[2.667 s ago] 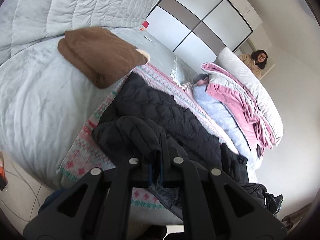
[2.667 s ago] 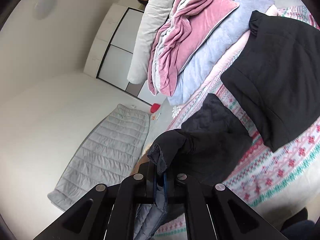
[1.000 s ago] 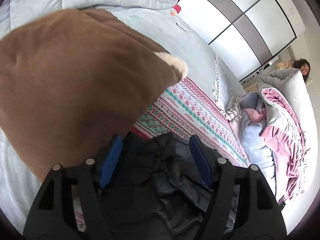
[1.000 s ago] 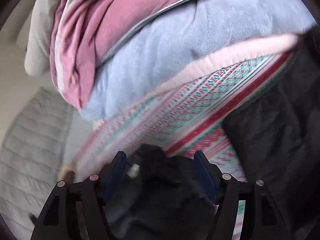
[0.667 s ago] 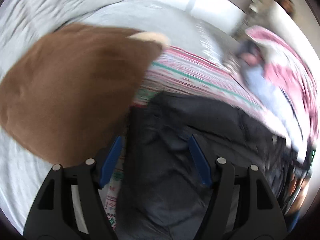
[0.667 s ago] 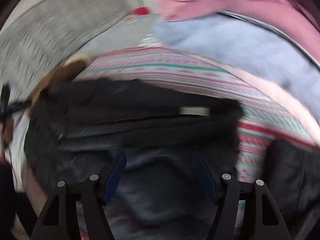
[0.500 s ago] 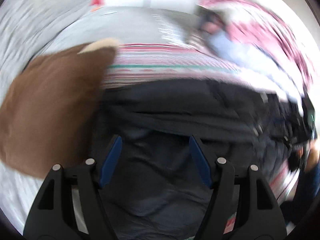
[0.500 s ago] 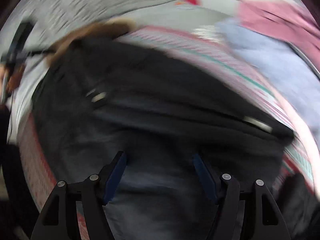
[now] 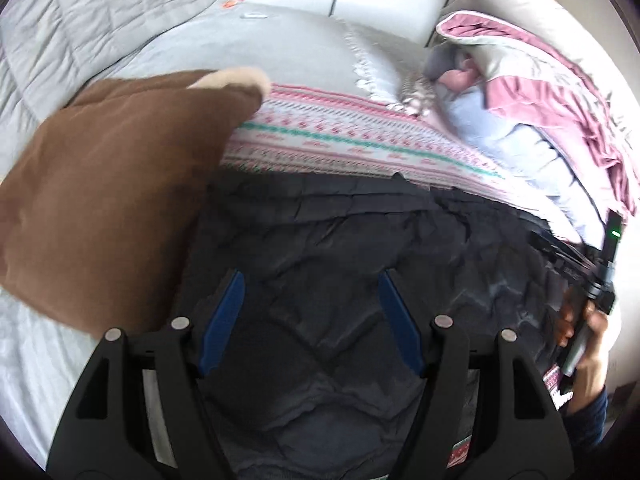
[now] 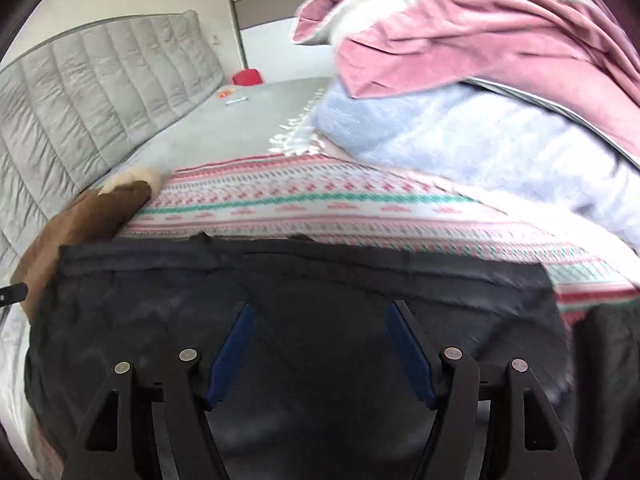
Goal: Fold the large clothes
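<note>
Left wrist view: the left gripper [image 9: 310, 280] points down over the black quilted jacket [image 9: 360, 248], its blue-padded jaws spread wide with nothing pinched between them. The jacket lies flat straight under the jaws and runs from there out toward 3 o'clock and up toward 12 o'clock, where its straight edge meets the pink-and-green patterned blanket [image 9: 340, 136]. A brown cushion [image 9: 108, 200] sits at 9 to 10 o'clock of the gripper, its edge just beside the jacket. At 3 o'clock a person's hand [image 9: 580, 332] grips the handle of the other tool, over the jacket's far side. A heap of pink and pale blue bedding [image 9: 532, 120] rises at 1 to 2 o'clock.

Right wrist view: the right gripper [image 10: 318, 320] has its jaws likewise apart and empty. The jacket [image 10: 280, 304] fills the frame beneath them, spreading from 9 to 3 o'clock, its upper edge at 12 o'clock against the patterned blanket [image 10: 340, 200]. The brown cushion [image 10: 92, 216] lies at 10 o'clock, the bedding heap [image 10: 480, 100] at 1 to 2 o'clock.
</note>
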Tool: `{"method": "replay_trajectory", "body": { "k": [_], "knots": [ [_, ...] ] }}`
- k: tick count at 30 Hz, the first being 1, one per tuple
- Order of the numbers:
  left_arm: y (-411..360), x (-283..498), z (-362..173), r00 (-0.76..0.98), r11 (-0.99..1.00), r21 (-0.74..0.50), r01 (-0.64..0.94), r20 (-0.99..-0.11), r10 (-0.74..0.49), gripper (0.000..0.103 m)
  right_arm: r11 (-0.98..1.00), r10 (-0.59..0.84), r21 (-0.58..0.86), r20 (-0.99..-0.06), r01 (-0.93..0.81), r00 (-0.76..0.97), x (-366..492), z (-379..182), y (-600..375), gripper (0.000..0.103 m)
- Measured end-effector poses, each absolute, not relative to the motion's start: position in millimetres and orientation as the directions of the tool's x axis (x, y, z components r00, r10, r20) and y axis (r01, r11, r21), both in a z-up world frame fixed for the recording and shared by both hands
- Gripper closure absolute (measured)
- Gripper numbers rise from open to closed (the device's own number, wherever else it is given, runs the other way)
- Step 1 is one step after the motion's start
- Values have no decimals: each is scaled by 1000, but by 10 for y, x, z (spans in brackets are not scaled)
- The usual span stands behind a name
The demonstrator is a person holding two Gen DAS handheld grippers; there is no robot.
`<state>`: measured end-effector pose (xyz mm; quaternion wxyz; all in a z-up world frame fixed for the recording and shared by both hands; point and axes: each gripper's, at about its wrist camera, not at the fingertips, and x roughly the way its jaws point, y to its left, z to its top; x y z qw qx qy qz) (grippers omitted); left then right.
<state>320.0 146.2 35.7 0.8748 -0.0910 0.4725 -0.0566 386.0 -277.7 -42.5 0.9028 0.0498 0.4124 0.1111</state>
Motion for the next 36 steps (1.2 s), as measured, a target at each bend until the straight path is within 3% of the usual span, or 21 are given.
{"method": "replay_trajectory", "body": {
  "k": [3, 10, 14, 17, 19, 21, 23, 24, 28, 36],
  "knots": [
    [1601, 3084, 331, 554, 973, -217, -83, -821, -136, 33, 950, 263, 309, -729, -38, 632, 3577, -295, -3297, 32],
    [2051, 2729, 53, 566, 904, -293, -311, -821, -71, 33, 866, 188, 434, -742, 248, 643, 2773, -482, -4465, 32],
    [1998, 2721, -78, 595, 911, -299, -285, -800, -76, 33, 874, 199, 423, -761, 240, 617, 2746, -628, -4630, 32],
    [1999, 2793, -176, 602, 916, -286, -282, -796, -63, 43, 874, 281, 460, -744, 160, 606, 2930, -749, -4505, 33],
    [1991, 2829, -238, 584, 914, -283, -290, -809, -65, 61, 892, 267, 423, -778, 161, 569, 3100, -915, -4414, 41],
    [1983, 2882, -331, 560, 916, -266, -300, -827, -57, 74, 898, 277, 415, -794, 148, 541, 3212, -1012, -4349, 73],
    [1969, 2926, -374, 547, 921, -238, -309, -837, -33, 94, 907, 271, 401, -788, 127, 552, 3314, -983, -4283, 87],
    [1970, 2939, -365, 552, 920, -238, -313, -834, -28, 97, 912, 259, 391, -782, 122, 566, 3348, -929, -4251, 91],
    [2000, 2977, -243, 619, 904, -275, -327, -785, -15, 100, 920, 207, 362, -771, 148, 602, 3422, -831, -4175, 94],
    [1812, 3143, -445, 575, 933, -131, -336, -813, 93, 100, 929, 159, 313, -819, 197, 551, 3535, -1110, -4056, 94]
  ]
}}
